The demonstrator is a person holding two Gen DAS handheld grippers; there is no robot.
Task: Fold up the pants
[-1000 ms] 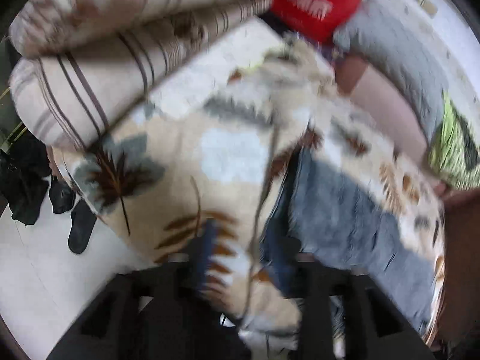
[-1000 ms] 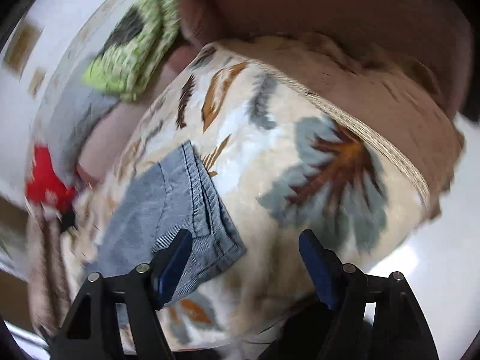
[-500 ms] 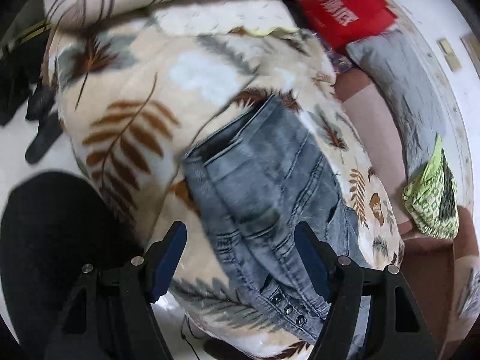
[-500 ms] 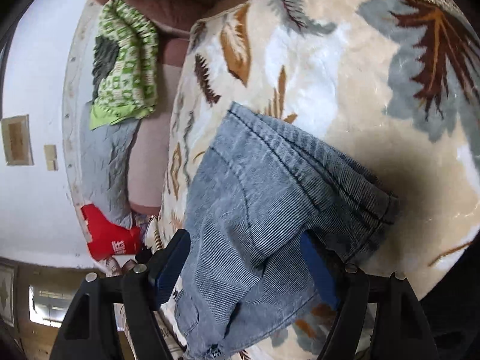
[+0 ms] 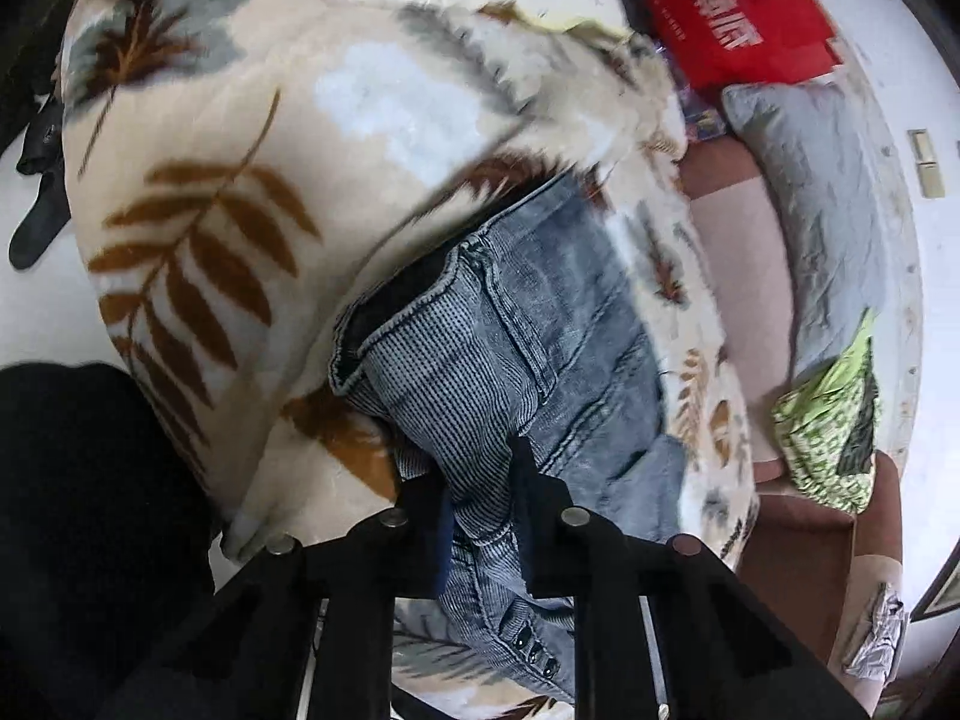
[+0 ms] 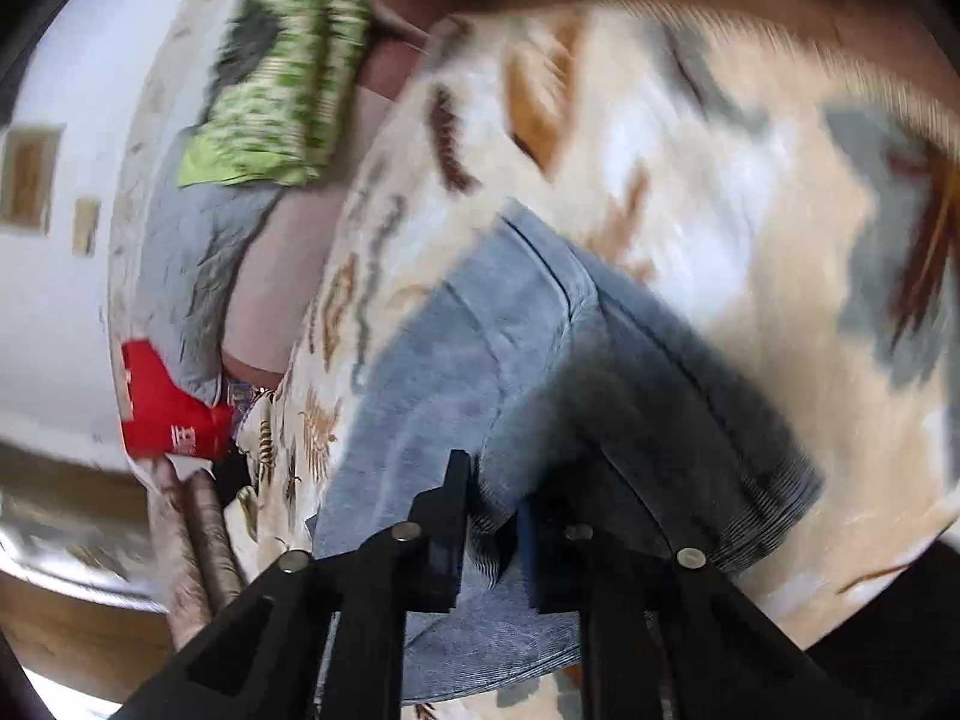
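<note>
Grey-blue denim pants lie bunched on a cream blanket with a leaf print that covers a sofa. In the left wrist view my left gripper has its jaws closing, and the pads press a fold of ribbed denim near the waistband; several buttons show just below. In the right wrist view, which is blurred, the pants lie on the same blanket. My right gripper is shut on a pinch of denim near the hem end.
A red bag, a grey pillow and a green patterned cloth lie along the sofa's back by the white wall. Black shoes sit on the pale floor at left. A person's dark clothing fills the lower left.
Both grippers stood wide open over the pants half a second ago and have since closed onto the denim. The left one dropped lower and rolled; the right one slid sideways along the pants.
</note>
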